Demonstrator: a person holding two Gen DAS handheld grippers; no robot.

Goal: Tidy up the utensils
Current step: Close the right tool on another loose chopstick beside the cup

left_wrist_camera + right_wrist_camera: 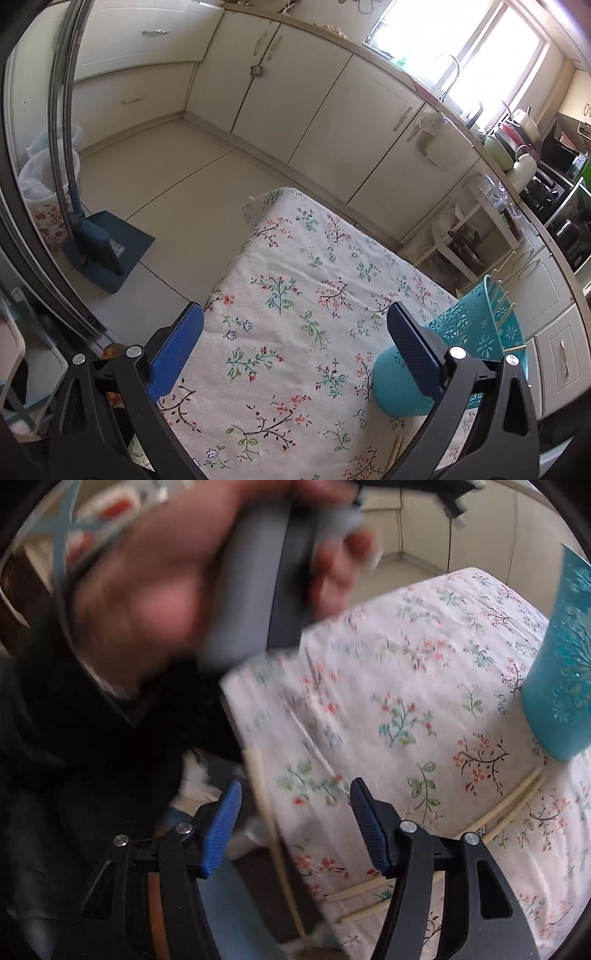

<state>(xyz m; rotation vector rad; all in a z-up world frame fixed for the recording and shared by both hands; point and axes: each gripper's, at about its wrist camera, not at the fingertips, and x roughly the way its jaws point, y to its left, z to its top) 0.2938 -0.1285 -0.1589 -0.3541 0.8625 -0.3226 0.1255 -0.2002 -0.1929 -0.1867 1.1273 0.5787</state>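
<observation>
A teal perforated utensil holder [465, 332] stands on the floral tablecloth [288, 280] with several pale chopsticks [503, 295] sticking out of it. My left gripper [295, 332] is open wide above the cloth, and its right finger is just in front of the holder. In the right wrist view my right gripper [295, 812] is open over the table's near edge. One blurred chopstick [264, 805] runs between its fingers, nearer the left pad, and neither pad touches it. More loose chopsticks [511, 801] lie on the cloth below the holder [565, 664].
A hand [159, 590] holding the other gripper's grey handle fills the upper left of the right wrist view. Beyond the table are cream cabinets [303, 96], a blue dustpan with its broom [103, 251], a lined bin [44, 184] and a dish rack [513, 140].
</observation>
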